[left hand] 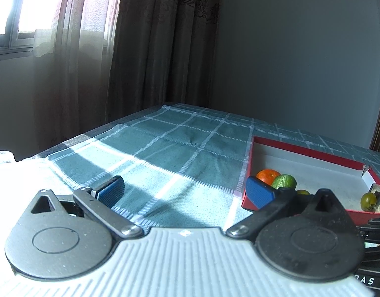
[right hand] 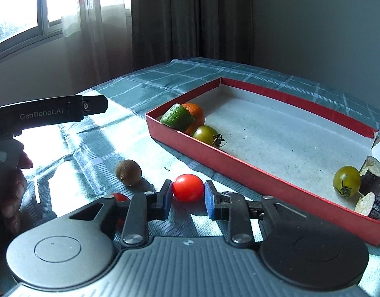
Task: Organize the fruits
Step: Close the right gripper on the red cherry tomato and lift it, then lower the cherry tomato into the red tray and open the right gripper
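Observation:
A red cherry tomato [right hand: 188,187] lies on the checked cloth just in front of the red box [right hand: 239,170]. My right gripper [right hand: 188,195] is shut on it, one blue pad against each side. A brown round fruit [right hand: 128,172] sits on the cloth to its left, and another red fruit [right hand: 119,196] peeks out behind the left finger. Inside the box are an orange [right hand: 197,113], a green cut piece [right hand: 177,117] and two green tomatoes [right hand: 206,135] [right hand: 346,179]. My left gripper [left hand: 186,191] stands open over bare cloth, left of the box [left hand: 309,149].
Two dark cut stem pieces [right hand: 372,173] lie in the box's near right corner. In the right wrist view the left gripper's black body [right hand: 53,113] and a hand [right hand: 11,185] are at the left. Curtains and a wall stand behind the table's far edge.

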Motion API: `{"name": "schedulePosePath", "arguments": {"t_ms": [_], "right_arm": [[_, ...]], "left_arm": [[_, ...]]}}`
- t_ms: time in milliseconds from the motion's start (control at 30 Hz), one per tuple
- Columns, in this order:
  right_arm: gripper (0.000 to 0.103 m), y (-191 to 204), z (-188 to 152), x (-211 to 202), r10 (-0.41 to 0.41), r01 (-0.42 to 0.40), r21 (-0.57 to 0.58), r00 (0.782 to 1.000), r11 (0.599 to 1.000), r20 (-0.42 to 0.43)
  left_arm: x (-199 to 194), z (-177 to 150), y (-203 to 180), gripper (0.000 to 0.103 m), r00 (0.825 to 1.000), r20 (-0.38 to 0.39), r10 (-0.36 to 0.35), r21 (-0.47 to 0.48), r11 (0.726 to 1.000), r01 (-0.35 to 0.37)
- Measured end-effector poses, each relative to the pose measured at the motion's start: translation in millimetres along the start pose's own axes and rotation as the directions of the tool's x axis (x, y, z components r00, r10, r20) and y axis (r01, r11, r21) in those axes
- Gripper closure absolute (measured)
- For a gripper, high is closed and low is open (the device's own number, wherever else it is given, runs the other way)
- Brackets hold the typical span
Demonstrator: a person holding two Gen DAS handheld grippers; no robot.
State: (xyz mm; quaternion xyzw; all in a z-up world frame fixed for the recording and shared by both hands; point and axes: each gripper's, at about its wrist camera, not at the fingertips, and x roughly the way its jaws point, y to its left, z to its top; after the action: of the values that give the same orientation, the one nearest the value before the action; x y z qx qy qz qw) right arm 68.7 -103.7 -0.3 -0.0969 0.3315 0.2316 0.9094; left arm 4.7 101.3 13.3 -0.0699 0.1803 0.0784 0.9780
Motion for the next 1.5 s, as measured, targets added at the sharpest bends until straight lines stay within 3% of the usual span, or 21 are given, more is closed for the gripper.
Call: {"name": "schedulePosePath", "arguments": {"t_ms": [133,300,567,833,1033,1500], "right_arm": [[0.076,-2.3,0.3,-5.5,-0.005,0.005,0.013,1.000,1.000,0.026],[0.076,-22.7,13.9,-47.7,-0.017,0.005,0.078,0.988,0.997,0.156],[0.076,-100.4,19.8,-108.3,-0.184,0.134,0.199,0.949,0.971,0.255],[0.076,-143.9,0.1,-108.8,-0.260,0.204,0.265,0.946,0.943,0.196],[0.076,-153.2,-16.3,-92.1,-0.261,0.196,0.311,0.948,0.930,0.181],[0.076,-154.5,-19.9,-82.0,-0.267,0.214,0.297,0.951,0.931,0.153]], "left_arm": [[0.0,0.0,0.4,0.000,1.000,0.000,-0.002,0.000,1.000,0.002],[0.5,-1.0,0.1,0.000,1.000,-0.007,-0.012,0.007,1.000,0.012],[0.0,-1.6,-0.3,0.000,1.000,-0.006,-0.017,0.014,1.000,0.017],[0.2,-1.9,-0.9,0.000,1.000,-0.007,-0.016,0.019,1.000,0.016],[0.1,-2.3,-1.3,0.000,1.000,-0.008,-0.016,0.021,1.000,0.017],[0.2,-1.9,-1.0,0.000,1.000,-0.012,-0.016,0.029,0.999,0.016]]}}
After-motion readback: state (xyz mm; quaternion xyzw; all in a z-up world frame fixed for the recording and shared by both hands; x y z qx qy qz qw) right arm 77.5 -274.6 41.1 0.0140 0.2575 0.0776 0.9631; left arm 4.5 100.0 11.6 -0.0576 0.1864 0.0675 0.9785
